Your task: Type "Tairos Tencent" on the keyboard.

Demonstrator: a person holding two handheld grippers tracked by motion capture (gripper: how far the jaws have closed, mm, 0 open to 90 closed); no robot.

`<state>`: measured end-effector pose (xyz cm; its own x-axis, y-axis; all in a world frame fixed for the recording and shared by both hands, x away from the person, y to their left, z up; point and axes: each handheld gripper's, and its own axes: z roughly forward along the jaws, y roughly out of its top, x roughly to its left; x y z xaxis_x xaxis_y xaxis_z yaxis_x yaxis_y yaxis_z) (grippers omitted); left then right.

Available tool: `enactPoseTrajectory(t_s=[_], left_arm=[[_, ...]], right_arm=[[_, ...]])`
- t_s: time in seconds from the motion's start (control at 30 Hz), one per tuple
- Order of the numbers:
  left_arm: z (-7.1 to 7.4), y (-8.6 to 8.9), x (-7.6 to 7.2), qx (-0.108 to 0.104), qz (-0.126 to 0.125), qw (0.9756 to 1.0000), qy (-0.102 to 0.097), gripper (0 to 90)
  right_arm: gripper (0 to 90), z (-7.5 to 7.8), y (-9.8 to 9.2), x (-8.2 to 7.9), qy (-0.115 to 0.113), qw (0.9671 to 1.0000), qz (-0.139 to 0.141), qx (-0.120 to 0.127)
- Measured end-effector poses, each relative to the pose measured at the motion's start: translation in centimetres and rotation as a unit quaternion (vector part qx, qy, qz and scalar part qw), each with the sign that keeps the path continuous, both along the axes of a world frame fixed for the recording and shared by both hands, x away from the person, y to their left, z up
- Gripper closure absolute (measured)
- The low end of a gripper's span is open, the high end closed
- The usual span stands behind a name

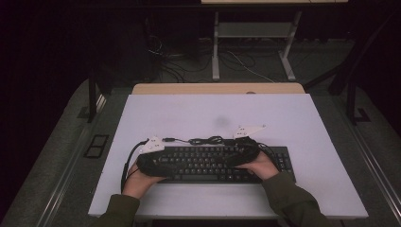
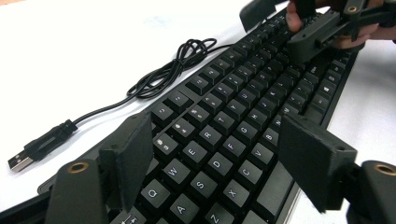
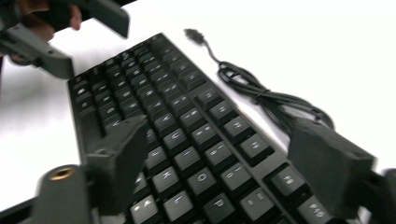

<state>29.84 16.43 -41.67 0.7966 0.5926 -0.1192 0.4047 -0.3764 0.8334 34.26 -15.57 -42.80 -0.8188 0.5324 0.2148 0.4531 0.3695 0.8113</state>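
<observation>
A black keyboard [image 1: 203, 165] lies along the near part of the white tabletop [image 1: 213, 113]. Its coiled black cable [image 1: 208, 140] rests just behind it and ends in a loose USB plug [image 2: 28, 156]. My left gripper [image 1: 163, 163] lies low over the keyboard's left end and points right. In the left gripper view its jaws [image 2: 224, 154] stand open above the letter keys [image 2: 233, 112], gripping nothing. My right gripper [image 1: 231, 158] lies over the right part and points left. In its own view its jaws [image 3: 224, 158] are open above the keys [image 3: 187, 130].
A wooden desk edge [image 1: 217, 88] shows behind the white top. Beyond it stand the legs of a metal frame [image 1: 215, 47] with loose cables on the dark floor. The far half of the tabletop is bare white surface.
</observation>
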Motion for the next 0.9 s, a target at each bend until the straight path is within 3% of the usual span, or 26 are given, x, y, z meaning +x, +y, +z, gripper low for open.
enactPoseTrajectory(t_s=[0.3, 0.8, 0.9], left_arm=[[0.1, 0.4, -0.3, 0.001, -0.004, 1.0, 0.002, 41.5], [0.5, 1.1, -1.3, 0.009, 0.001, 0.9999, 0.007, 89.1], [0.1, 1.2, -1.2, 0.014, 0.002, 0.9998, 0.013, 89.1]], right_arm=[[14.0, -0.3, -0.2, 0.2, -0.001, 1.0, -0.007, 0.004], [14.0, -0.3, -0.3, 0.1, -0.002, 0.9999, -0.008, 0.005], [14.0, -0.2, -0.3, 0.1, -0.003, 1.0, -0.007, 0.005]])
